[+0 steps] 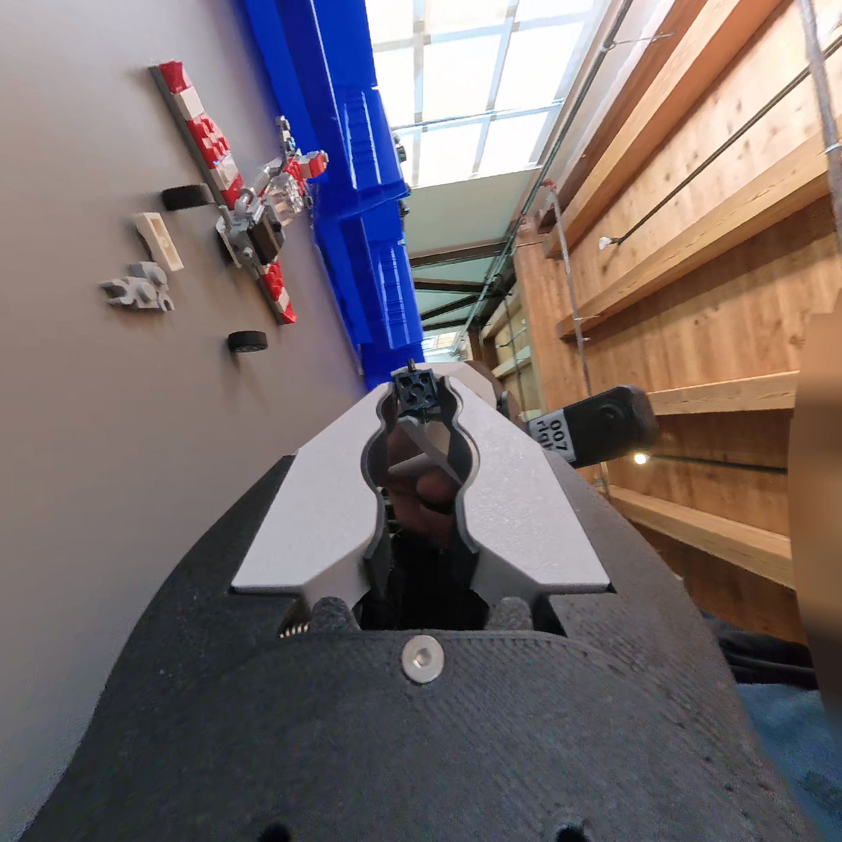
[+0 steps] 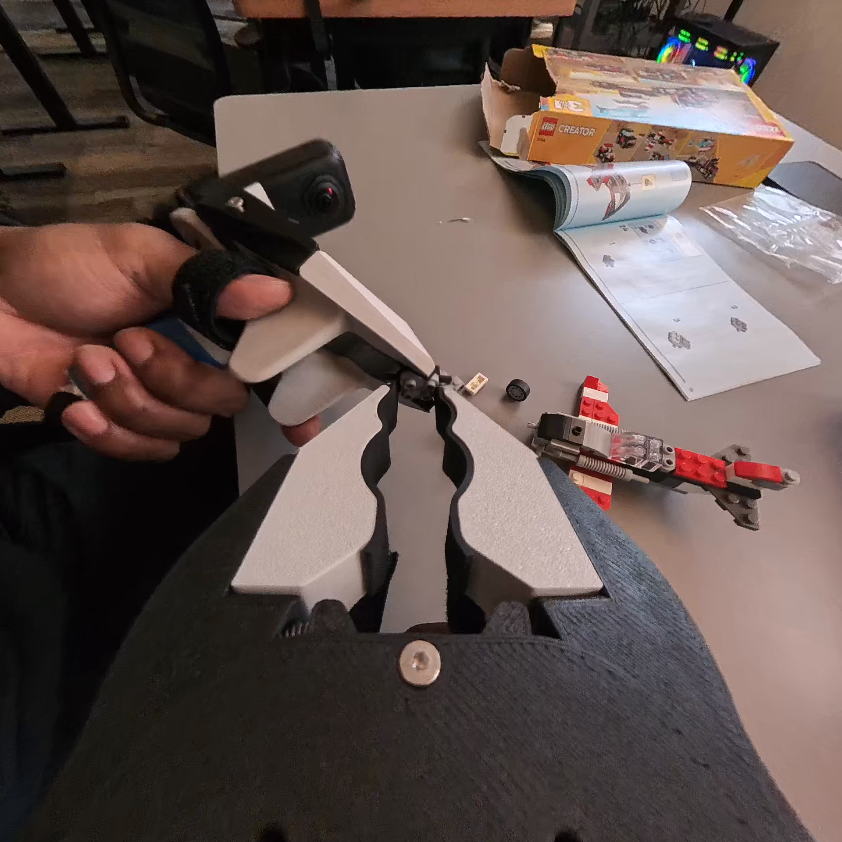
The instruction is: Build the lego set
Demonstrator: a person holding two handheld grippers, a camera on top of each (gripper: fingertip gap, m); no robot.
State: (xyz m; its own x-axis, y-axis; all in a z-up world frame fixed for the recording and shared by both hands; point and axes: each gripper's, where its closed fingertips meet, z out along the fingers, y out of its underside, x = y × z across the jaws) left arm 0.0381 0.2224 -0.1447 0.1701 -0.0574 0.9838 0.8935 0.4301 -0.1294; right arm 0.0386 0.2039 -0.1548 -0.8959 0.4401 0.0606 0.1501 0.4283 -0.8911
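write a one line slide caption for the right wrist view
Both grippers, right gripper and left gripper, meet tip to tip on a small dark lego piece above the grey table, beside the red-and-white lego plane.

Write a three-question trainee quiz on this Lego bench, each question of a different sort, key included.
1. True or false: the plane model lies on the table, held by neither gripper.
2. What does the left gripper hold at its tips? A) a wheel B) a small dark brick C) the booklet
3. Fill in: the open booklet lies just in front of the yellow ___.

Key
1. True. It lies apart from both grippers.
2. B. The right gripper's tips meet the same small assembly.
3. Box, its flap torn open.
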